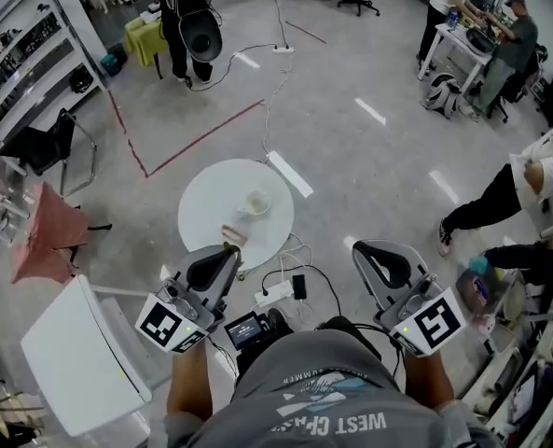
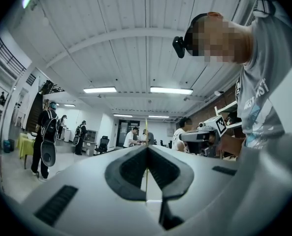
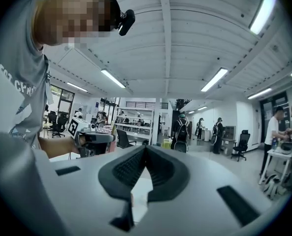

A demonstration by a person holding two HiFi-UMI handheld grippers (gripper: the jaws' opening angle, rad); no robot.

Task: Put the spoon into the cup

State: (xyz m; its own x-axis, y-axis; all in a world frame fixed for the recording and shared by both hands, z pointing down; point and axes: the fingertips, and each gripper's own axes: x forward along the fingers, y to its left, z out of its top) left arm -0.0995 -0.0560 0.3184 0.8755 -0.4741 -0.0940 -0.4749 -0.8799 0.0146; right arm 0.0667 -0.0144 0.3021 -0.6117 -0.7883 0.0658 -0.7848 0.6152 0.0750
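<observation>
Your left tongs (image 1: 228, 250) and right tongs (image 1: 363, 250) are each pressed together, pinching nothing. Just beyond the left tongs, the light brown spoon (image 1: 231, 235) lies on the round white counter (image 1: 201, 203), near the white cup (image 1: 255, 203).

Grey glossy floor (image 1: 369, 157), red tape lines (image 1: 201, 138), round white table (image 1: 206, 199), ribbed ceiling (image 2: 136, 33), strip lights (image 2: 100, 89)

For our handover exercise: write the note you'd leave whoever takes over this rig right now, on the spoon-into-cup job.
Left gripper: jaws shut on the spoon, whose tan end sticks out past the tips, by the round table's near edge.
Right gripper: jaws shut, empty, off to the table's side.
Cup: on the table, beyond the spoon.
Done: spoon in grasp.
Left: carry it to the cup and release it inside.
</observation>
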